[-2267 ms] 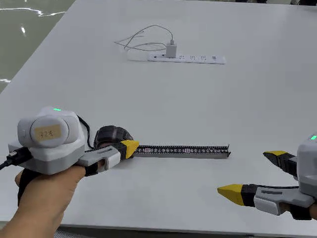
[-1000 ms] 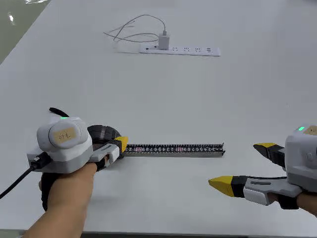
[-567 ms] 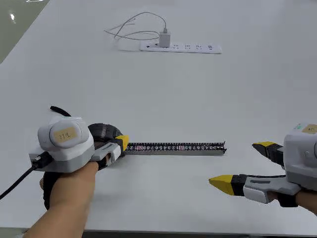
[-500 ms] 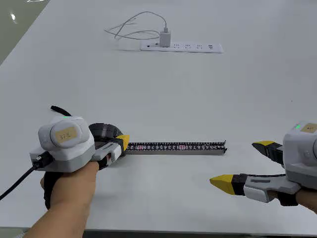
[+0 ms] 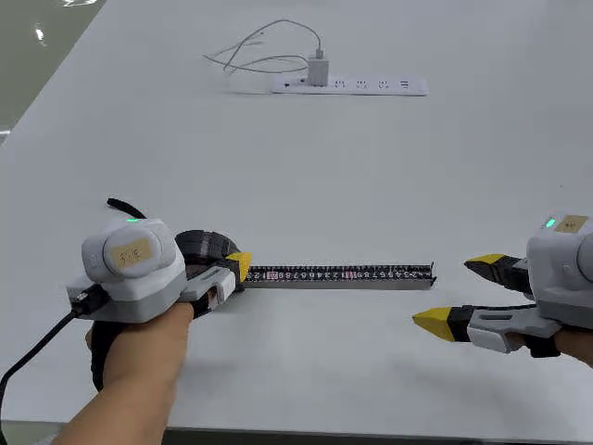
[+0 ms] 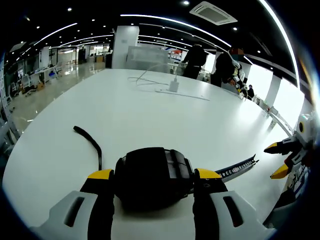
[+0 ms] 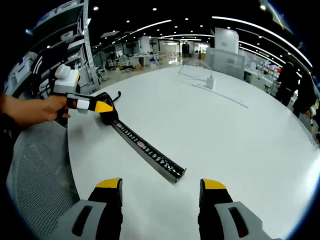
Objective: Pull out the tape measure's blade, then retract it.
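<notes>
Tape measure case (image 5: 206, 247) is clamped in left gripper (image 6: 154, 174). Blade (image 5: 338, 274) is laid flat, its long axis pointed at right gripper (image 5: 457, 291), whose 2 jaws are held apart near the blade tip.

Lower left of the head view: the left hand (image 5: 139, 348) grips the left gripper (image 5: 232, 271), jaws clamped on the tape measure (image 5: 206, 247). Lower right: the right gripper (image 5: 456, 292) hovers low, jaws spread wide and pointing left, its hand apparently cut off at the frame edge.
</notes>
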`<state>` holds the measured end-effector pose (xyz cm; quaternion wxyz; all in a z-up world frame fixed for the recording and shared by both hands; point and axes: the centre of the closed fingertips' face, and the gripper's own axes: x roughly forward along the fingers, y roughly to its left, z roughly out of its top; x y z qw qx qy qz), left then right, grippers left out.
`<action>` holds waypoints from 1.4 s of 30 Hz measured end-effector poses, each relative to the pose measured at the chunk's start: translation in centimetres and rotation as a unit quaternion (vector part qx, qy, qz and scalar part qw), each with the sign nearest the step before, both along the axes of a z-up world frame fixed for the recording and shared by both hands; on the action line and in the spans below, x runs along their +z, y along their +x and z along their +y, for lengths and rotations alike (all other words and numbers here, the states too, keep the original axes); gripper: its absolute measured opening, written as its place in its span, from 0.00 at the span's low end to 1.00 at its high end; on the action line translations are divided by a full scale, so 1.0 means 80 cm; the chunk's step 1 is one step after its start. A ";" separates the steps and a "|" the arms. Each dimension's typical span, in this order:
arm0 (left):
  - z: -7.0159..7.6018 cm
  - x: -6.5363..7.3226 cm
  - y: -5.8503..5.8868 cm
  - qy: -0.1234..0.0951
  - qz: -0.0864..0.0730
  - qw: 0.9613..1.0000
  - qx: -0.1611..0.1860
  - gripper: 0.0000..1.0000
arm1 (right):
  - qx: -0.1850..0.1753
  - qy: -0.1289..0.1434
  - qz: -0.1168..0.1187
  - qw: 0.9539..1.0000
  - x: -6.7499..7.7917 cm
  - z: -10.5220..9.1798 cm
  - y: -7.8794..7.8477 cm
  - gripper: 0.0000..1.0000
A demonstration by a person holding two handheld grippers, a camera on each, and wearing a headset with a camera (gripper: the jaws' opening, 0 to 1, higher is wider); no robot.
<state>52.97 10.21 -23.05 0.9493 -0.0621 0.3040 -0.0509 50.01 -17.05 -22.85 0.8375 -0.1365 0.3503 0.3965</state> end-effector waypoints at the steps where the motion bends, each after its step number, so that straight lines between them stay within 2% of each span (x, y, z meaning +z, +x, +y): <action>1: 0.000 0.000 0.000 0.000 0.000 1.000 0.000 0.59 | 0.002 -0.002 0.001 1.000 -0.002 -0.001 0.003 0.59; 2: 0.000 0.000 0.000 0.001 0.000 1.000 0.000 0.59 | 0.006 -0.007 0.003 1.000 -0.002 -0.002 0.005 0.59; 4: 0.000 0.000 0.000 0.002 0.000 1.000 0.000 0.59 | 0.015 -0.017 -0.010 1.000 -0.003 -0.006 0.013 0.56; 7: 0.002 -0.001 0.002 0.002 0.001 1.000 -0.001 0.59 | 0.024 -0.020 -0.009 0.999 -0.006 -0.010 0.021 0.54; 10: 0.001 -0.001 0.002 0.002 0.001 1.000 -0.001 0.59 | 0.050 -0.028 -0.010 0.998 -0.011 -0.010 0.025 0.48; 12: 0.001 -0.001 0.002 0.002 0.002 1.000 -0.002 0.59 | 0.061 -0.023 -0.008 0.998 -0.013 -0.008 0.026 0.43; 13: 0.001 -0.001 0.002 0.002 0.002 1.000 -0.002 0.59 | 0.074 -0.021 -0.001 0.997 -0.015 -0.005 0.025 0.40; 15: 0.001 -0.001 0.002 0.002 0.002 1.000 -0.002 0.59 | 0.095 -0.024 -0.007 0.995 -0.017 -0.003 0.026 0.31; 21: 0.001 -0.001 0.002 0.002 0.002 1.000 -0.002 0.59 | 0.145 -0.034 -0.017 0.989 -0.022 0.003 0.029 0.26; 24: 0.002 -0.002 0.002 0.002 0.003 1.000 -0.002 0.59 | 0.176 -0.036 -0.018 0.984 -0.024 0.005 0.029 0.21; 25: 0.002 -0.002 0.003 0.003 0.003 1.000 -0.002 0.59 | 0.197 -0.034 -0.028 0.979 -0.024 0.007 0.029 0.21; 26: 0.002 -0.002 0.003 0.003 0.003 1.000 -0.003 0.59 | 0.205 -0.032 -0.030 0.978 -0.024 0.008 0.029 0.20; 27: 0.002 -0.002 0.003 0.002 0.003 1.000 -0.003 0.59 | 0.225 -0.024 -0.030 0.974 -0.023 0.011 0.027 0.19; 29: 0.002 -0.003 0.003 0.002 0.004 1.000 -0.003 0.59 | 0.236 -0.029 -0.025 0.971 -0.026 0.009 0.027 0.16; 30: 0.002 -0.003 0.003 0.002 0.004 1.000 -0.003 0.59 | 0.252 -0.026 -0.025 0.967 -0.027 0.011 0.027 0.16; 32: 0.002 -0.003 0.004 0.003 0.004 1.000 -0.003 0.59 | 0.254 -0.029 -0.016 0.967 -0.031 0.008 0.032 0.15; 34: 0.002 -0.003 0.003 0.002 0.005 1.000 -0.004 0.59 | 0.269 -0.033 -0.012 0.962 -0.034 0.007 0.032 0.14; 36: 0.002 -0.003 0.003 0.002 0.006 1.000 -0.004 0.59 | 0.296 -0.028 -0.008 0.955 -0.033 0.011 0.027 0.14; 39: 0.002 -0.003 0.003 0.002 0.005 1.000 -0.004 0.59 | 0.324 -0.053 -0.008 0.945 -0.038 0.007 0.027 0.12; 41: 0.001 -0.003 0.003 0.002 0.005 1.000 -0.003 0.59 | 0.330 -0.050 -0.003 0.943 -0.038 0.009 0.028 0.11; 42: 0.001 -0.003 0.003 0.002 0.005 1.000 -0.003 0.59 | 0.340 -0.054 -0.010 0.939 -0.038 0.008 0.029 0.11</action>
